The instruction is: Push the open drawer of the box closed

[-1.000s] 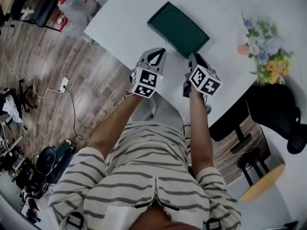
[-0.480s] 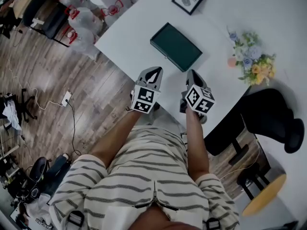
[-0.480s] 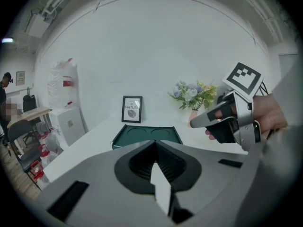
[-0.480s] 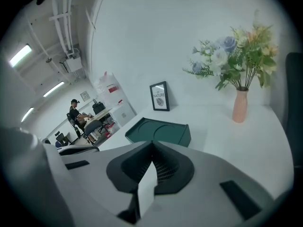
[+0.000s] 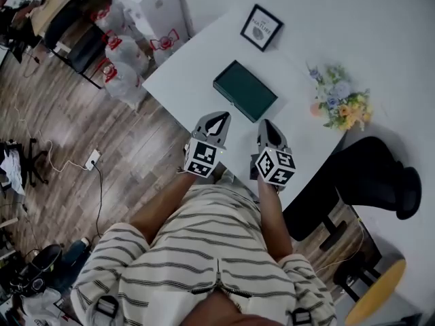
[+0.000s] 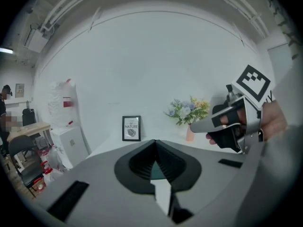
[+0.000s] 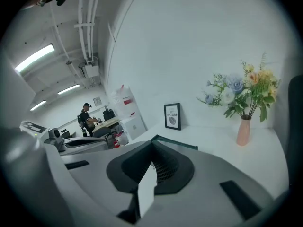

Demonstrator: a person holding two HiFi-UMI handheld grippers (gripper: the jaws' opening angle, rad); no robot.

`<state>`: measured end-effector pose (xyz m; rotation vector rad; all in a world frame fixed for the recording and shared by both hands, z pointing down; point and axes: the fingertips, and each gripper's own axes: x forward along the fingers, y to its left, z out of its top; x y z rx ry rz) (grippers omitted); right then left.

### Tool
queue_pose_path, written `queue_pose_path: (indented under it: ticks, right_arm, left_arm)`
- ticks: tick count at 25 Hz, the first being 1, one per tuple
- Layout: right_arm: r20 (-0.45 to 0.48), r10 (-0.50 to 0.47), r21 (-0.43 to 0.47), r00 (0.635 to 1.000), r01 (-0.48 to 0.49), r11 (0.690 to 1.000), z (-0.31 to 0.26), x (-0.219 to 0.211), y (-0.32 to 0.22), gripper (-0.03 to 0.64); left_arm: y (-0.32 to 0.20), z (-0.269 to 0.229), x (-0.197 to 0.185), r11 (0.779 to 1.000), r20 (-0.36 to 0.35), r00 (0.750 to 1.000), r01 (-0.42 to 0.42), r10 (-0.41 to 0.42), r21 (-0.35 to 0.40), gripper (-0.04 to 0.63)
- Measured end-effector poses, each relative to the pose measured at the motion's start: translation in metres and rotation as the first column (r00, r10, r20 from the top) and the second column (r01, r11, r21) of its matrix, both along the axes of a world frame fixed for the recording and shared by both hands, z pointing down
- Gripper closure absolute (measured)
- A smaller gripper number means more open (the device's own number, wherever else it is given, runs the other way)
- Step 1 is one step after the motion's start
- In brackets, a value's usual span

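Observation:
The dark green box [image 5: 245,90] lies flat on the white table [image 5: 197,66]; from above I cannot make out a drawer sticking out of it. My left gripper [image 5: 217,122] hovers just short of the box's near edge, jaws shut and empty. My right gripper [image 5: 266,128] is beside it, also shut with nothing held. In the left gripper view the left gripper [image 6: 155,144] has its jaws together, with the right gripper [image 6: 232,126] at the right. In the right gripper view the right gripper [image 7: 154,145] is shut, and the box's green edge [image 7: 176,144] shows just beyond it.
A framed picture [image 5: 262,27] stands at the table's back and a vase of flowers [image 5: 336,104] at its right end. A black chair [image 5: 370,175] sits right of the table. A white cabinet [image 5: 160,5] and bags [image 5: 126,60] stand on the wood floor at left.
Both grippers have lifted and drawn back from the box's near edge toward the person. The view now takes in more of the table, including the picture and the flowers.

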<state>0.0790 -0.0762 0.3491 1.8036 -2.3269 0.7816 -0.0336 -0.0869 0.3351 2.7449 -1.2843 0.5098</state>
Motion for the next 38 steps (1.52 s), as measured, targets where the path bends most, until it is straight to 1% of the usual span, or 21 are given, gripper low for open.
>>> queue_pose_path:
  ticks: [7,14,21,27,38]
  right_arm:
    - [-0.027,-0.008,0.132,1.0,0.011,0.991,-0.037,-0.001,0.012,0.607]
    - [-0.047,-0.025,0.213,0.999,0.034,0.977,-0.061,-0.005,0.014,0.607]
    - [-0.046,-0.008,0.251,0.999,0.02,0.968,-0.071,-0.003,0.017,0.607]
    - [-0.046,0.018,0.265,0.999,-0.005,0.964,-0.074,0.002,0.017,0.607]
    - [-0.05,0.034,0.266,0.998,-0.019,0.964,-0.071,0.003,0.016,0.607]
  left_arm:
    - [0.009,-0.034,-0.003,0.999,-0.061,0.998,0.001,0.001,0.039,0.594]
    - [0.014,-0.056,0.002,0.995,-0.071,0.997,-0.009,0.016,0.102,0.594]
    - [0.015,-0.067,0.007,0.99,-0.076,0.997,-0.014,0.025,0.141,0.594]
    - [0.013,-0.065,0.005,0.99,-0.079,0.996,-0.019,0.031,0.139,0.594]
    - [0.01,-0.063,0.006,0.99,-0.077,0.996,-0.027,0.038,0.137,0.594]
